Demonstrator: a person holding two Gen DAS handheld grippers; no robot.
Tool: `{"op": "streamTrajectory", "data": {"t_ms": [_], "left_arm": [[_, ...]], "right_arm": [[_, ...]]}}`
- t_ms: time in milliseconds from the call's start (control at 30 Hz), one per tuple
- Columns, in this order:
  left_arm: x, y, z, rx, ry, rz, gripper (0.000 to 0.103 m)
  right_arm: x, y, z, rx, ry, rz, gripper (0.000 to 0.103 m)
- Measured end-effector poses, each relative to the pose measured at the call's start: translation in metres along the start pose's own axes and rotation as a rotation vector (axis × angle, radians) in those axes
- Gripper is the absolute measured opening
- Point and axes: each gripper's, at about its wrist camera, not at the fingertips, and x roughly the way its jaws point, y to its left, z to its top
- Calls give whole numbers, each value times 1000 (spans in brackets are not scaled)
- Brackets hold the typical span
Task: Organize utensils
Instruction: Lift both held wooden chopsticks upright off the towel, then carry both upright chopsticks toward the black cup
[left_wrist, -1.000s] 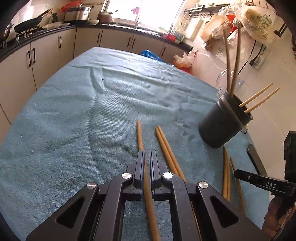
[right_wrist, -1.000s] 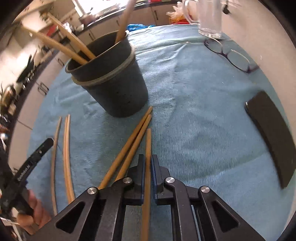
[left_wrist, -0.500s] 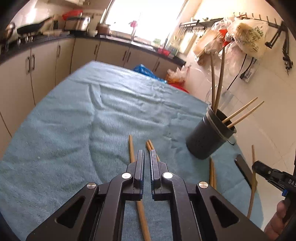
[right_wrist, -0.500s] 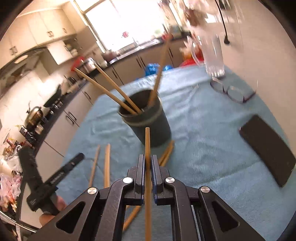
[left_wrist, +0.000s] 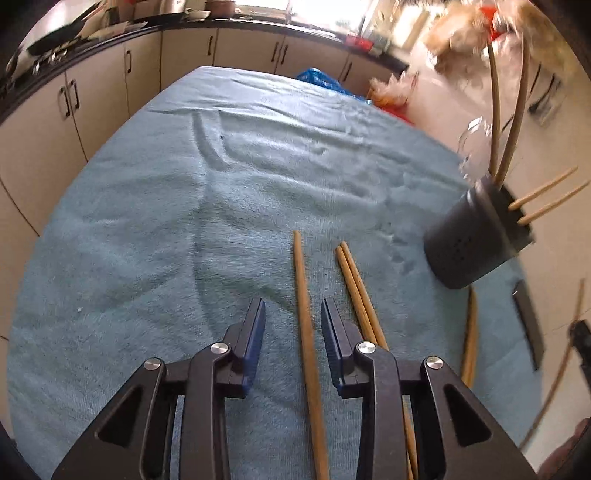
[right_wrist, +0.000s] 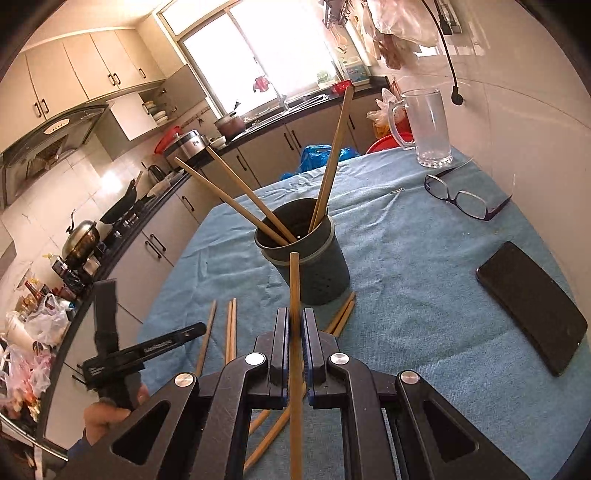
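Right gripper (right_wrist: 294, 328): black two-finger claw, pads pinched on a single long tan wooden chopstick (right_wrist: 294, 288), lifted off the cloth and pointing toward the dark grey round utensil holder (right_wrist: 314, 273); chopstick tip level with the holder's rim in the right wrist view, not inside it. Four more tan wooden chopsticks (right_wrist: 236, 203) already standing in the holder, leaning outward.

Left gripper (left_wrist: 292, 317): black claw with blue pads, jaws opening, low over the blue-green towelling cloth (left_wrist: 147, 221) covering the table. One loose tan wooden chopstick (left_wrist: 304, 332) lying flat on the cloth between the spread fingers, nearer the right pad, touched by neither. Pair of tan chopsticks (left_wrist: 354, 284) lying side by side just right of it, partly under the right finger. Another pair (left_wrist: 470, 332) on the cloth near the base of the holder.

On the cloth toward the wall: flat black phone (right_wrist: 532, 306), dark-framed glasses (right_wrist: 465, 199), clear glass mug with handle (right_wrist: 428, 129). Person's hand (right_wrist: 107, 417) gripping the left gripper's handle, seen at the lower left of the right wrist view.
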Motion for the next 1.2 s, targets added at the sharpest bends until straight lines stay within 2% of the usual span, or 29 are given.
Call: {"op": "streamTrajectory", "data": {"t_ms": [67, 167, 200, 233, 333, 367, 567, 800, 1200], "left_arm": [[5, -11, 2, 45, 4, 59, 21], [12, -27, 5, 115, 1, 143, 18], [14, -31, 5, 131, -3, 176, 12], [14, -32, 4, 135, -5, 177, 7], [11, -28, 3, 117, -14, 132, 6], [6, -26, 1, 105, -22, 92, 6], [-46, -26, -5, 77, -144, -1, 6], [-108, -36, -16, 71, -263, -59, 6], [-157, -58, -29, 108, -344, -119, 6]], "right_arm": [[-3, -2, 0, 7, -3, 7, 7], [-8, -6, 2, 16, -12, 17, 7], [-10, -7, 2, 18, -15, 22, 7], [-12, -8, 2, 19, -18, 26, 7], [-17, -8, 2, 18, -28, 29, 7], [-19, -7, 3, 16, -31, 30, 7], [-34, -4, 5, 10, -73, 39, 7], [-50, 10, 3, -22, -117, 53, 7], [-70, 20, 0, -57, -165, 73, 7]]}}
